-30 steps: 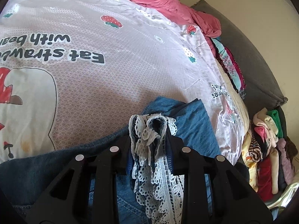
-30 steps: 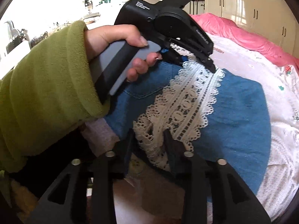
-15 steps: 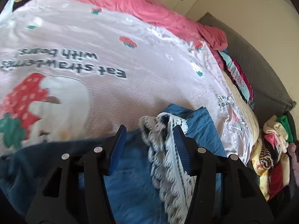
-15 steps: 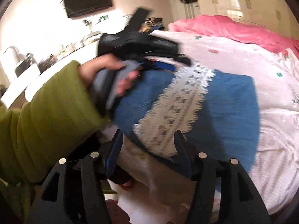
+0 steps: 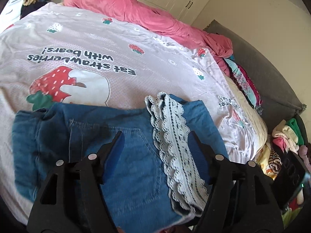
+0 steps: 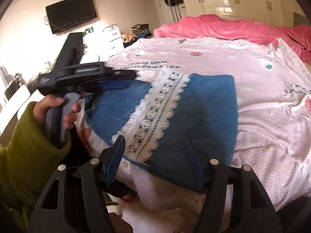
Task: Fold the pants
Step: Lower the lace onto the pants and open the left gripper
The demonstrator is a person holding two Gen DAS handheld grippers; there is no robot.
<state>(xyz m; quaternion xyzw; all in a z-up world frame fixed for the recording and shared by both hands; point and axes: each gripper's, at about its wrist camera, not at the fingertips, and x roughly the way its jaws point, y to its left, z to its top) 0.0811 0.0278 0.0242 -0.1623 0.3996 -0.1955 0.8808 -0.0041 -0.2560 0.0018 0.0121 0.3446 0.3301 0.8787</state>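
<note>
Both tongs stood released, fingers spread wide, nothing between them! The left tongs [image 5: 156, 141] hovered over the denim pants [image 5: 128, 155], one blue pad over the back pocket, the other just past the lace trim [image 5: 175, 145]. The right tongs [image 6: 155, 147] hung over the near edge of the same garment, close to the lower end of the lace.

The pants lay folded into a compact blue block on the strawberry-print bedspread [image 5: 136, 54], near the foot edge of the bed, the white scalloped lace band running diagonally across the top layer. In the left wrist view the lace bunched in layers at its far end.

A second earlier, each pair of tongs was clamped on that lace; half a second earlier they had opened, and now they were drawn back, the fabric resting flat. The left hand [image 6: 56, 108], in a green sleeve [image 6: 29, 155], had swung away to the side, blurred. Pink duvet [image 5: 147, 17] beyond.
</note>
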